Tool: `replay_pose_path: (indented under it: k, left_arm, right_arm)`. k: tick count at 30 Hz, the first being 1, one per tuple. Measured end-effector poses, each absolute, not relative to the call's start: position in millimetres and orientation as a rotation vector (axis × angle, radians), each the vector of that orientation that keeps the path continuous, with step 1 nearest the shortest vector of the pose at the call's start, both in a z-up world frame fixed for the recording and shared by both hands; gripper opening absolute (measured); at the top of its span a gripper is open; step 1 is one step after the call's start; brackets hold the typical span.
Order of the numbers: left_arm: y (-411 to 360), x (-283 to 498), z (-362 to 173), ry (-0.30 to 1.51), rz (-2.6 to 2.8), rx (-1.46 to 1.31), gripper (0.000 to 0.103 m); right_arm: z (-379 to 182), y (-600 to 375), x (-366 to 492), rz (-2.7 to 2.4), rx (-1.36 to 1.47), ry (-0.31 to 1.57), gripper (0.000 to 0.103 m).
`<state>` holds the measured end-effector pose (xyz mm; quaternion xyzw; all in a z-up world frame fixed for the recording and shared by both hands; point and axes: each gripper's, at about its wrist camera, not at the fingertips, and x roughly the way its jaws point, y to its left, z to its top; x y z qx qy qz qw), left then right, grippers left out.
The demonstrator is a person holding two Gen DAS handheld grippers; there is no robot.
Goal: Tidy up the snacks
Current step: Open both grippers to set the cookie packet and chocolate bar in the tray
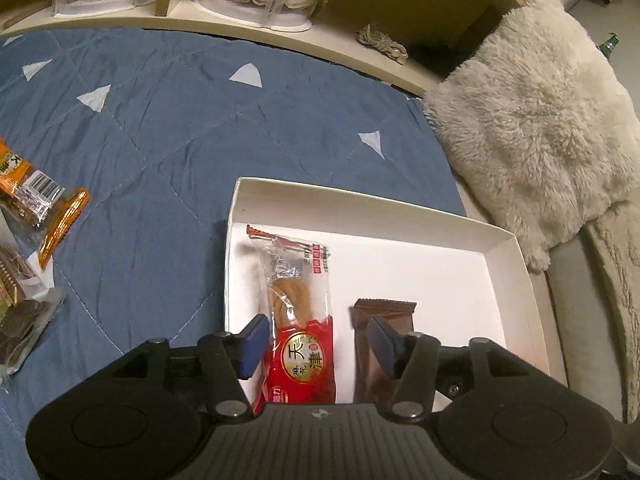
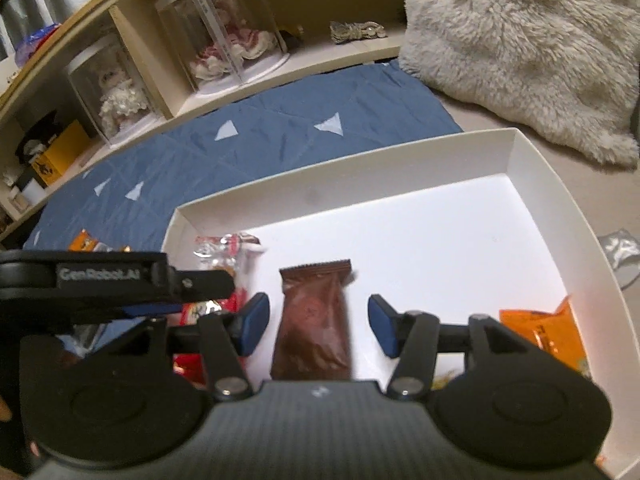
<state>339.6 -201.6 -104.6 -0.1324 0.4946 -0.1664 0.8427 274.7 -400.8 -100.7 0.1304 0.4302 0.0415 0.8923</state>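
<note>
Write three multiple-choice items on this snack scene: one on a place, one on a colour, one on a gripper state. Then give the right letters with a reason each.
1. Where does the brown snack packet lie?
A. on the blue quilt
B. inside the white box
C. on the shelf

2. What colour is the lower part of the twisted-dough snack packet?
A. red
B. green
C. purple

3. How does the right gripper stand?
A. shut on the brown packet
B. shut on nothing
C. open

Key: 1 B, it rests on the box floor. 2 A, the printed label end is red. 3 C, its fingers stand apart on either side of the packet.
</note>
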Motion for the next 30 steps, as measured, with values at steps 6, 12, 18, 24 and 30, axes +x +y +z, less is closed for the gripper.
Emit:
replay_pose_path:
  k: [6, 12, 18, 24, 30]
  left_arm:
    - [-200.7, 332.1, -96.1, 1.038, -0.344, -0.244, 0.066]
    - [-199.5, 321.0, -88.4, 1.04, -0.341, -0.218, 0.067]
    - [-197.5, 306.7, -79.4, 1.035, -0.339, -0.201, 0.067]
    - [-191.4, 288.5, -69.5, 1.025, -0.341, -0.186, 0.069]
    - [-179.4, 269.5, -59.9, 1.014, -0.329, -0.173, 0.07]
  right_arm:
    - [-94.2, -404.4, 263.9, 0.078, 0.257, 0.895, 0.062]
    - [-89.5, -407.9, 255.2, 0.069, 0.233, 0.9, 0.066]
    - [-82.0, -411.5, 243.8, 0.054, 0.227, 0.888, 0.07]
    - [-72.5, -414.4, 224.8, 0.034, 0.22, 0.87, 0.073]
    - [-63.3, -410.6, 206.3, 0.011, 0.211, 0.854, 0.074]
